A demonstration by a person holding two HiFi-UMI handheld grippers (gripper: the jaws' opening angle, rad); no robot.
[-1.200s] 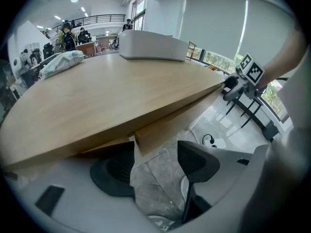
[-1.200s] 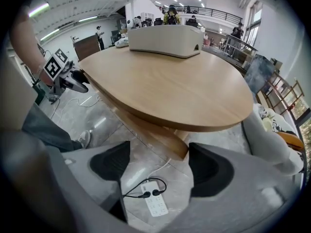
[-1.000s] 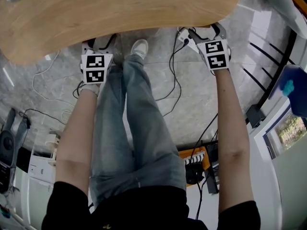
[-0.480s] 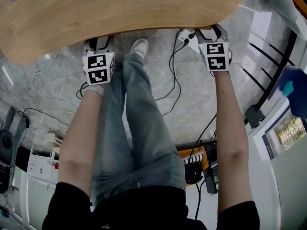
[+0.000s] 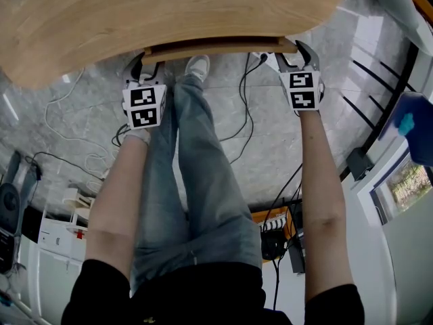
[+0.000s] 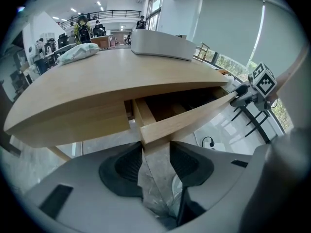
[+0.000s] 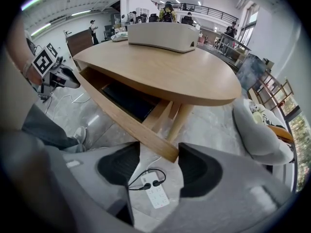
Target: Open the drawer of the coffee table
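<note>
Left gripper [image 5: 144,61] and right gripper [image 5: 295,51] had just clamped onto the drawer [image 5: 220,46], which newly protruded from under the desk [image 5: 169,12]: opening was underway.

Coffee table [image 5: 169,12] and drawer [image 5: 216,47] – pale matt wood; floor [image 5: 61,137] – glossy grey stone

The bare left forearm [image 5: 111,188] and bare right forearm [image 5: 325,181] stretch away from the body, well apart. The left grey two-jaw gripper [image 5: 143,57] and right grey two-jaw gripper [image 5: 295,47] point steeply down. Their jaws have just been closing and now clamp the left and right ends of the light wooden drawer front [image 5: 220,46].
</note>
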